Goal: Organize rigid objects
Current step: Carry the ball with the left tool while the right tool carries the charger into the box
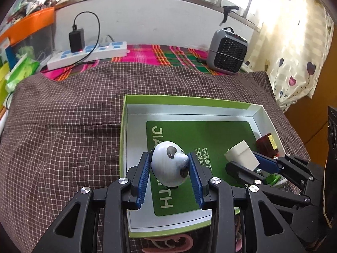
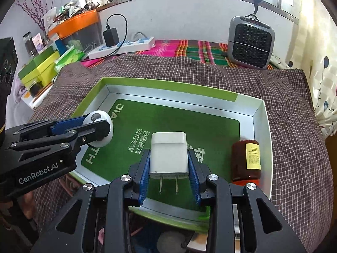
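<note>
Two black hand-held grippers with blue ribbed pads reach side by side over a shallow box. The left gripper [image 1: 169, 166] has its pads pressed against a grey egg-shaped toy [image 1: 168, 165] painted with dark eye patches, pinching it from both sides. It holds the toy over the left part of the box, near the left wall. The right gripper [image 2: 168, 166] pinches a white plug-in charger [image 2: 168, 152], whose two metal prongs point back toward the gripper's body. It holds the charger over the middle of the box.

The box [image 2: 261, 130] is an open cardboard tray with lime-green outer edges and pale inner walls. Its floor is a green panel printed with white lettering. A brown bottle [image 2: 247, 160] with a yellow label and an orange cap lies on its side in the box's right part, near the right wall.

The box rests on a brown cloth with a fine white grid [image 1: 63, 116]. The cloth is rumpled and spread over a brighter pink, green and orange plaid cover [image 2: 189, 47]. At the far edge, against a white wall under a barred window, sit a white and blue power strip [image 1: 88, 54] with a black adapter [image 1: 76, 40] plugged in, and a small grey fan heater [image 2: 251, 42]. On the left are green boxes [image 2: 40, 65] and an orange-rimmed bin [image 2: 73, 24] of clutter. A pale curtain with heart shapes [image 1: 294, 52] hangs on the right.
</note>
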Motion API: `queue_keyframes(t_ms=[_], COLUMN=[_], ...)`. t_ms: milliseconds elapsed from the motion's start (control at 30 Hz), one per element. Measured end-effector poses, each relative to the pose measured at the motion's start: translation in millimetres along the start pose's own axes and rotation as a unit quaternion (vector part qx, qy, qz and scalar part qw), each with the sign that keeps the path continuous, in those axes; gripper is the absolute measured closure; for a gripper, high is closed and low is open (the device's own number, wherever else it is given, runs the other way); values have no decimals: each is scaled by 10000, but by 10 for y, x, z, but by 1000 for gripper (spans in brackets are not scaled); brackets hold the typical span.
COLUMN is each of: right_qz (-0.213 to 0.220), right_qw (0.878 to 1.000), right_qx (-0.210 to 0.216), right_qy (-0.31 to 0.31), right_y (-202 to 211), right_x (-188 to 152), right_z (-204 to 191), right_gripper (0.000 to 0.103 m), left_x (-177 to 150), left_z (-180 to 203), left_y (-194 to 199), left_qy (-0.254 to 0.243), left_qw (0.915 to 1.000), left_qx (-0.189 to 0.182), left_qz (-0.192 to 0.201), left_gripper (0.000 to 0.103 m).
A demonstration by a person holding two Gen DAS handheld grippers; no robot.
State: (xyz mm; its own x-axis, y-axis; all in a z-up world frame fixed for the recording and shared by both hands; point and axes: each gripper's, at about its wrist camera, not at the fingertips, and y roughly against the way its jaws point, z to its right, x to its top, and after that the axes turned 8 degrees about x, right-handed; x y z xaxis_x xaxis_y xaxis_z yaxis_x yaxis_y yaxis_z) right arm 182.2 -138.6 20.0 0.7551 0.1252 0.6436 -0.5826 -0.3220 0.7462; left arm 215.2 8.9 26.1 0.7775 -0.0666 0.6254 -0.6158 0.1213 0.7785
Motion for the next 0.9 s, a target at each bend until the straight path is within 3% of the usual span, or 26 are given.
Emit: queue_keyframes(t_ms=[900], right_qz=[-93], right_qw=[9998], right_qx=[-112], right_qy=[153], right_y=[-59], right_x=[-38], right_z=[-32], right_gripper=[68], left_x=[-44], left_z=[134], left_y=[-51], left_qy=[-274], left_qw=[9994], left_qx=[223], left_qz=[20], left_gripper=[67])
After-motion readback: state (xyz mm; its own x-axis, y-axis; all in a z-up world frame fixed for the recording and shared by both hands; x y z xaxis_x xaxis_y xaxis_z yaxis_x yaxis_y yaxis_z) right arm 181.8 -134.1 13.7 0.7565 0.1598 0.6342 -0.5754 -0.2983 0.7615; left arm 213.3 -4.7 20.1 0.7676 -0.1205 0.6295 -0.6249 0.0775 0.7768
